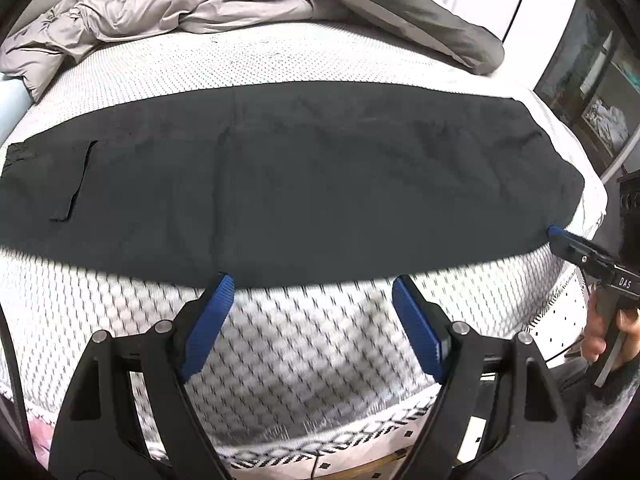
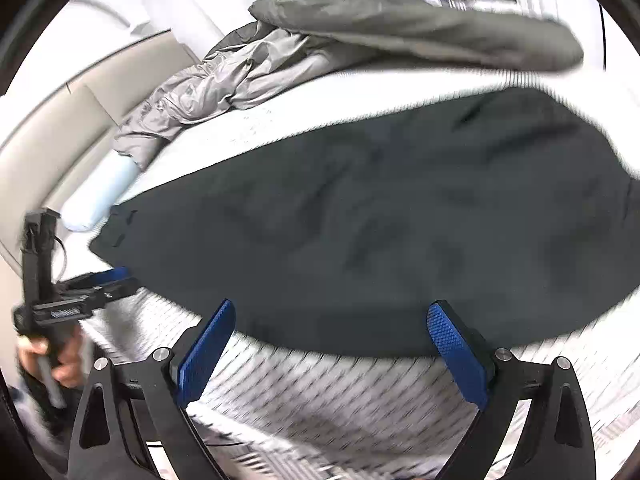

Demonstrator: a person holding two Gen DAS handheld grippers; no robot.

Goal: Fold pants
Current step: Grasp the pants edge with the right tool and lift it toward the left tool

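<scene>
Quilted white mattress under flat, matte black pants

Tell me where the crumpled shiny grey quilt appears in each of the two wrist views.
Left wrist view: the crumpled shiny grey quilt lies at the top left, behind the flat black pants.
Right wrist view: the quilt lies at the upper left of centre, beyond the pants.
Shared landmark: the pale blue bolster beside the quilt.
</scene>
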